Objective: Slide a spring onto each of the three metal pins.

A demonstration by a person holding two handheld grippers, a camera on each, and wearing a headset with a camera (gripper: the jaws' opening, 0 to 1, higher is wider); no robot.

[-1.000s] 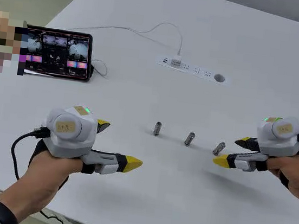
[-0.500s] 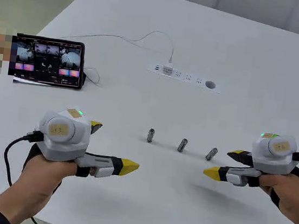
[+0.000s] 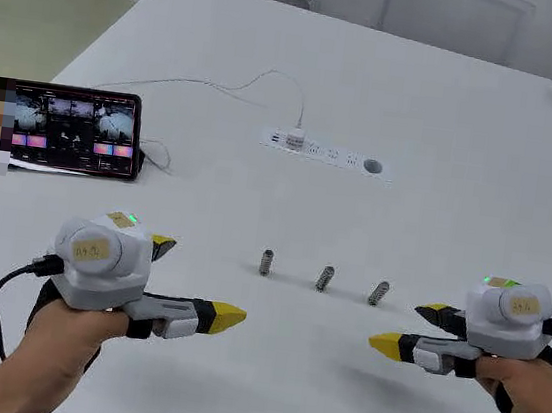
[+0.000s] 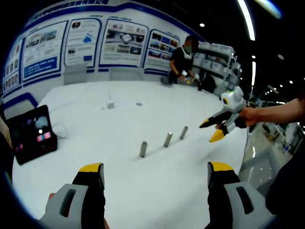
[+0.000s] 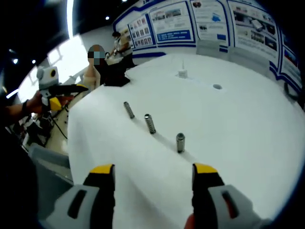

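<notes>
Far left, a dark flat tablet (image 3: 74,129) with a lit screen lies on the smooth white table (image 3: 264,386). Nearer, the left hand (image 3: 75,328) comes up from the bottom edge and cups the rounded grey plastic body of the left gripper (image 3: 195,278). Its yellow-tipped black jaws are spread apart, holding nothing, and point right along the tabletop. Farther back, a long white power strip (image 3: 328,154) lies flat. In the middle, three short grey metal pins stand upright in a row on the table: the left pin (image 3: 266,262), the middle pin (image 3: 325,278) and the right pin (image 3: 378,293). Each looks ribbed, like a coil wound round it. They sit between the two grippers, apart from both. The right gripper (image 3: 408,327) is the same grey and yellow make. It points left, level with the table, jaws parted and empty, near the right pin. The right hand (image 3: 526,383) wraps it from below.
</notes>
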